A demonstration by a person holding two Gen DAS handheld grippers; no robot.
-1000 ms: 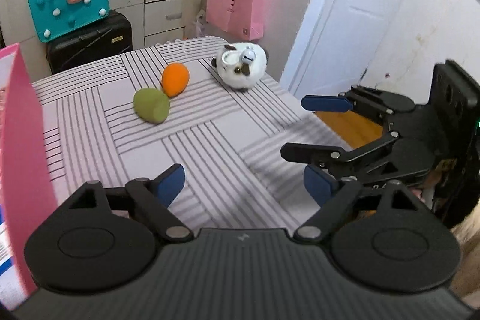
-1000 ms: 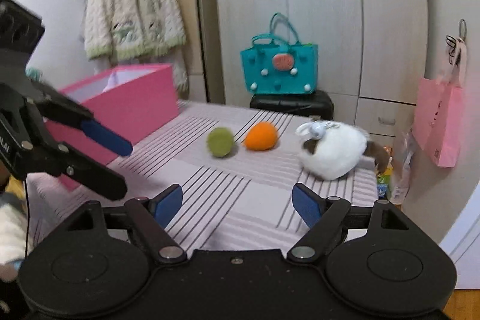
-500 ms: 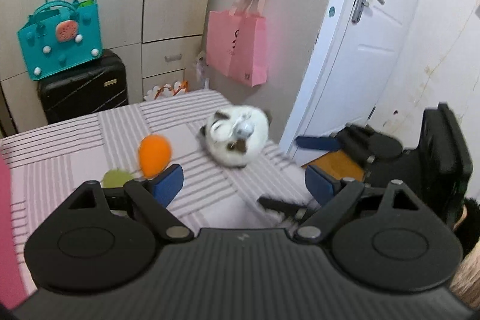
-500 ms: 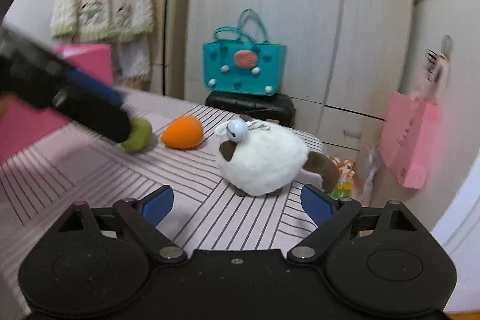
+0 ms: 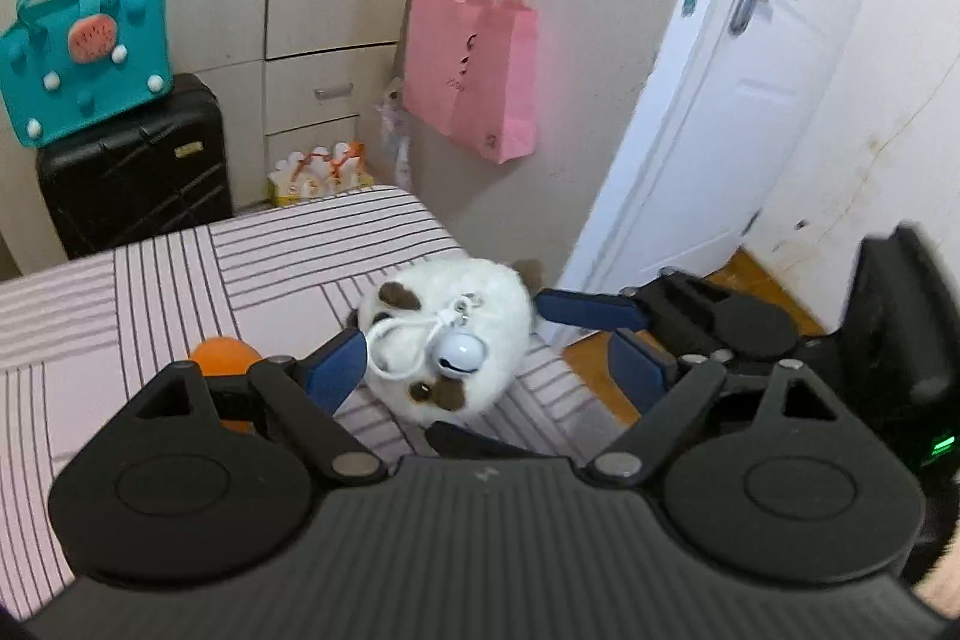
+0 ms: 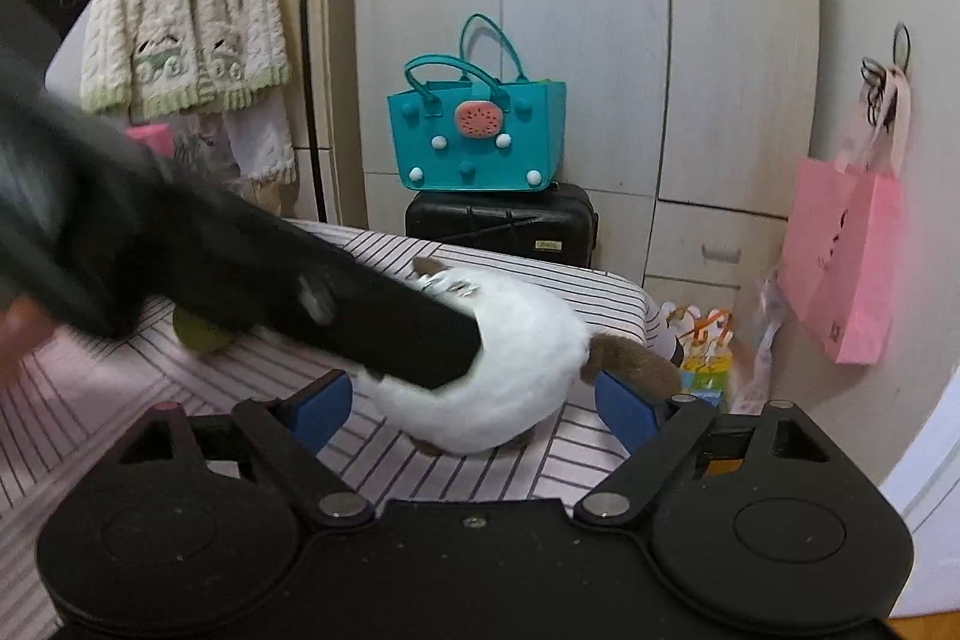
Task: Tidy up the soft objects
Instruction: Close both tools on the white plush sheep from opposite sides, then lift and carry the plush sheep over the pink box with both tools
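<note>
Left wrist: plush toy [image 5: 474,340] between, apparently untouched.

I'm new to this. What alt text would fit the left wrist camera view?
A white plush toy with a bell lies on a striped table, framed by the open left gripper. The open right gripper reaches in beside it; an orange soft ball sits left.

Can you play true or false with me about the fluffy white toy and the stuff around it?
1. The white plush toy lies on the striped table. True.
2. A bell hangs on the toy. True.
3. The left gripper is squeezing the toy. False: its fingers are open.
4. The teal bag sits on the table. False: it sits on the black suitcase.
5. The orange ball is inside the pink bag. False: it is on the table.
</note>
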